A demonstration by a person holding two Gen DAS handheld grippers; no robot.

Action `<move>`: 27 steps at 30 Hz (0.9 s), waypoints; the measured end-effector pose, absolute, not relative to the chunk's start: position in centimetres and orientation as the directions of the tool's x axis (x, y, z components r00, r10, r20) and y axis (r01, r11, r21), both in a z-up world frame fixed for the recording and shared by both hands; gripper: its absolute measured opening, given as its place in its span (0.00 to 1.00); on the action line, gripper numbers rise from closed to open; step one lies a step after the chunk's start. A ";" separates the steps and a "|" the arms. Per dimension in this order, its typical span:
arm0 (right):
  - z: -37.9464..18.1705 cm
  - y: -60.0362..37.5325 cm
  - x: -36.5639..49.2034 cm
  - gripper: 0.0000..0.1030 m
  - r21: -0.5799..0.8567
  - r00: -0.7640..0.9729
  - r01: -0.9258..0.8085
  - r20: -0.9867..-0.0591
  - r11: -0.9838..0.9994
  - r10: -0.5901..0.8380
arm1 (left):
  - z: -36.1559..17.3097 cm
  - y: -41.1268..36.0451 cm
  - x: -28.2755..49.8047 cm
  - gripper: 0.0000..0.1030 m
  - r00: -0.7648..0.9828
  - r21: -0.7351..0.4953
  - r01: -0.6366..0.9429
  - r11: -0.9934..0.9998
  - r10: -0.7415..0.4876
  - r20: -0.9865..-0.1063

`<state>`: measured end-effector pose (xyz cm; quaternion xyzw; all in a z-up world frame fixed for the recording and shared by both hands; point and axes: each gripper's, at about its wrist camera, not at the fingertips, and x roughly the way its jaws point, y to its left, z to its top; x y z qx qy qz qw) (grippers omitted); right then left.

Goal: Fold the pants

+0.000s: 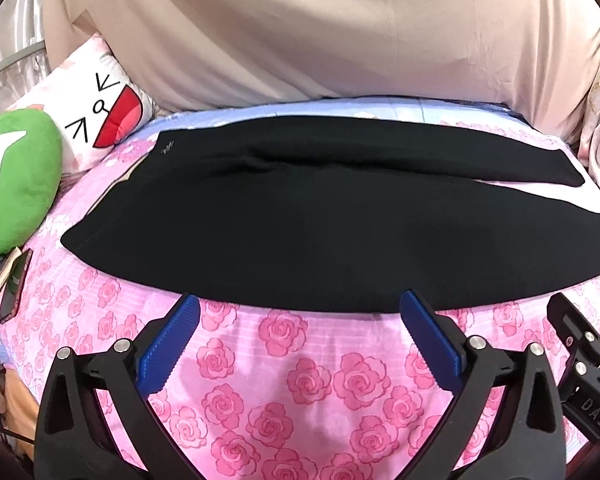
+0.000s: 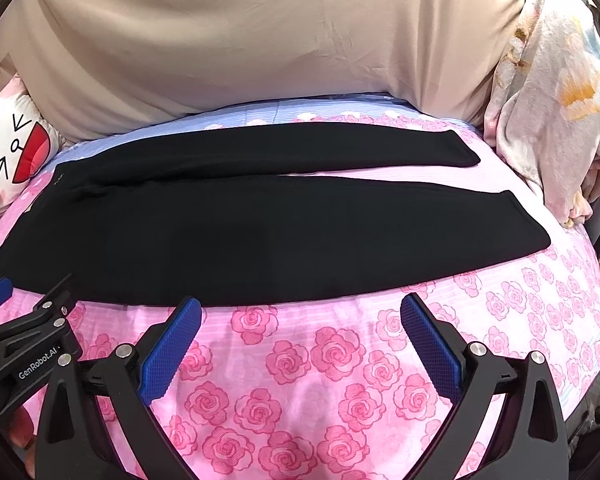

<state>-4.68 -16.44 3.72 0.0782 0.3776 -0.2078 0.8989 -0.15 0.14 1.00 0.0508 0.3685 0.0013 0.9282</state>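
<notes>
Black pants (image 1: 300, 220) lie flat on a pink rose-print bedsheet (image 1: 300, 380), waistband to the left and both legs running right, slightly apart at the cuffs. They also show in the right wrist view (image 2: 220, 228). My left gripper (image 1: 300, 312) is open and empty, just short of the near edge of the pants. My right gripper (image 2: 300, 312) is open and empty, also just short of the near edge, to the right of the left one. The left gripper shows at the lower left of the right wrist view (image 2: 32, 320).
A green plush (image 1: 16, 184) and a white face-print cushion (image 1: 100, 112) lie at the left end of the bed. A phone (image 1: 14, 284) lies near the left edge. A beige sheet (image 1: 320, 32) hangs behind. Floral bedding (image 2: 548, 100) is bunched at the right.
</notes>
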 end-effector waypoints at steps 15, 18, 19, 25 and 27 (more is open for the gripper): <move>3.6 -16.2 -4.8 0.95 -0.020 0.627 0.437 -0.711 0.899 -0.320 | 0.5 0.1 -0.4 0.95 0.724 0.110 0.047 0.993 0.042 -0.689; 3.5 -16.2 -4.8 0.95 -0.018 0.627 0.438 -0.710 0.899 -0.319 | 0.5 0.0 -0.5 0.95 0.729 0.111 0.046 0.993 0.043 -0.684; 3.5 -16.2 -4.8 0.95 -0.017 0.627 0.438 -0.711 0.899 -0.319 | 0.5 0.0 -0.5 0.95 0.731 0.113 0.044 0.993 0.045 -0.681; 3.5 -16.2 -4.9 0.95 -0.015 0.628 0.436 -0.711 0.900 -0.316 | 0.4 -0.2 -0.5 0.95 0.732 0.108 0.052 0.993 0.036 -0.680; 3.5 -16.2 -4.9 0.95 -0.015 0.628 0.435 -0.712 0.900 -0.315 | 0.4 -0.2 -0.5 0.95 0.732 0.106 0.055 0.993 0.032 -0.680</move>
